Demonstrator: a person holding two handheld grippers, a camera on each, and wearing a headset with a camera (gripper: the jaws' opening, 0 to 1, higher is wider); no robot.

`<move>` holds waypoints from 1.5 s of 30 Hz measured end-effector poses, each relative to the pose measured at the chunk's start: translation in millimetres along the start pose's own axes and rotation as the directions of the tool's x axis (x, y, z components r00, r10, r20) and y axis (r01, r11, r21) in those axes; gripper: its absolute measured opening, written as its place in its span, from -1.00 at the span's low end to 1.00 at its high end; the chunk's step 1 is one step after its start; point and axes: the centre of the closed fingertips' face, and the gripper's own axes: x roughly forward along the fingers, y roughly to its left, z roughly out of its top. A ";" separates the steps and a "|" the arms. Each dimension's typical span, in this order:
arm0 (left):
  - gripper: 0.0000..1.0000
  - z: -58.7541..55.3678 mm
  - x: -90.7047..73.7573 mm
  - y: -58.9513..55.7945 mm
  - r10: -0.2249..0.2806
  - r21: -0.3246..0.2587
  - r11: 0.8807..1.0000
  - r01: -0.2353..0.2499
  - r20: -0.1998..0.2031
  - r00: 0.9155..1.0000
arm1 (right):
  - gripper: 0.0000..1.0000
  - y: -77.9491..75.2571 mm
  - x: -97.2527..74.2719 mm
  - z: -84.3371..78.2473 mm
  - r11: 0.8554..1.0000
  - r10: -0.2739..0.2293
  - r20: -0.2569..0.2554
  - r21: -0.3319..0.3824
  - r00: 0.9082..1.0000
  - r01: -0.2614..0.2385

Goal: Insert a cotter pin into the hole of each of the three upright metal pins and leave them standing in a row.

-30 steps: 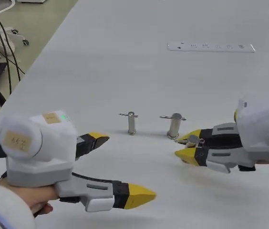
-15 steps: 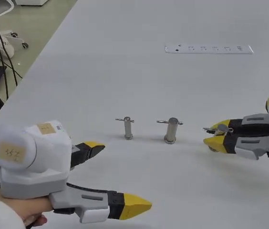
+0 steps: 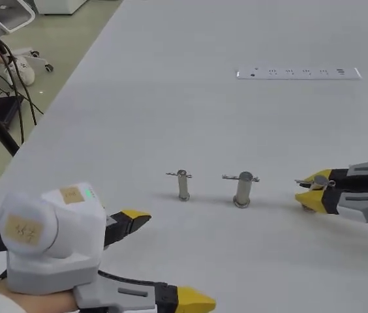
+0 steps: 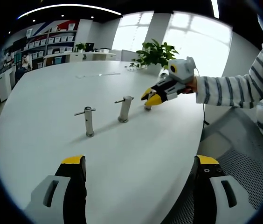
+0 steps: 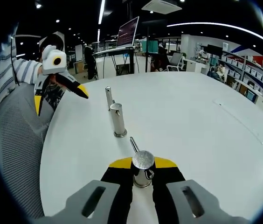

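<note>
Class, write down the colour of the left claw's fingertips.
Yellow: the left claw has yellow fingertips on black jaws, clearest in the left gripper view.

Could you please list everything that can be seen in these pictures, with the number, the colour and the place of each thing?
standing metal pins: two, silver, upright side by side at mid table
third metal pin: one, silver, between the right gripper's jaws
cotter pins: three, silver, one through each pin's top
power strip: one, white, far part of the table
table: one, white
plant: one, green, beyond the table
cables: several, black, floor beside the table
left gripper: one, grey with yellow tips, open, near side
right gripper: one, same colours, shut on the third metal pin
sleeve: one, striped, behind the right gripper
</note>
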 end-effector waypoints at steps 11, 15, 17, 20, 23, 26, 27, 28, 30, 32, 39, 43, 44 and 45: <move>0.90 2.7 -2.3 -0.5 0.016 -0.004 1.000 -0.016 0.007 1.000 | -0.81 -6.3 0.7 -1.9 1.000 0.003 0.016 0.004 1.000 -0.003; 0.90 10.5 -4.3 -4.3 0.014 -0.017 1.000 -0.013 0.034 0.999 | -0.81 -5.6 0.8 -1.8 1.000 0.007 0.013 -0.006 1.000 -0.007; 0.90 15.2 -4.5 -5.0 0.014 -0.025 1.000 -0.012 0.053 0.998 | -0.81 -5.9 0.7 -1.6 1.000 0.004 0.016 -0.006 1.000 -0.004; 0.90 19.4 -4.5 -5.8 0.015 -0.024 1.000 -0.014 0.063 0.998 | -0.80 -6.3 0.6 -0.7 1.000 -0.009 0.022 -0.015 1.000 0.009; 0.90 20.5 -5.4 -7.1 0.013 -0.012 1.000 -0.012 0.054 0.998 | -0.68 -6.0 -2.1 4.8 1.000 -0.013 0.029 -0.012 0.999 0.013; 0.90 24.3 -7.4 -7.6 0.014 -0.011 1.000 -0.013 0.066 0.998 | -0.20 -8.0 -5.8 15.7 0.999 -0.040 0.054 -0.027 0.998 0.042; 0.90 25.4 -7.8 -7.5 0.015 -0.012 1.000 -0.014 0.069 0.997 | -0.11 -8.2 -6.8 17.0 0.998 -0.047 0.050 -0.033 0.998 0.049; 0.90 26.5 -8.4 -7.0 0.017 -0.012 1.000 -0.016 0.072 0.997 | -0.07 -7.3 -8.6 18.6 0.998 -0.050 0.042 -0.036 0.998 0.051; 0.90 29.7 -10.0 -6.4 0.024 -0.009 1.000 -0.023 0.083 0.996 | -0.06 -4.1 -11.8 21.6 0.999 -0.046 0.039 -0.025 0.998 0.047; 0.88 33.7 -12.0 -4.6 0.032 -0.009 0.999 -0.032 0.098 0.995 | -0.01 0.8 -15.4 26.2 0.999 -0.045 0.048 -0.014 0.998 0.046; 0.89 44.9 -18.7 -1.7 0.044 -0.008 0.999 -0.043 0.126 0.991 | 0.23 14.9 -29.4 43.2 0.998 -0.060 0.093 0.032 0.994 0.058; 0.90 50.8 -21.4 -4.1 0.044 0.011 0.999 -0.046 0.124 0.991 | 0.32 22.1 -36.9 51.6 0.996 -0.073 0.116 0.060 0.991 0.066; 0.90 53.3 -22.1 -5.3 0.042 0.012 0.999 -0.044 0.129 0.991 | 0.35 23.4 -38.2 53.0 0.995 -0.075 0.120 0.069 0.990 0.067; 0.90 54.9 -22.5 -6.0 0.040 0.013 0.999 -0.042 0.133 0.990 | 0.37 24.1 -39.3 54.0 0.995 -0.080 0.122 0.075 0.989 0.071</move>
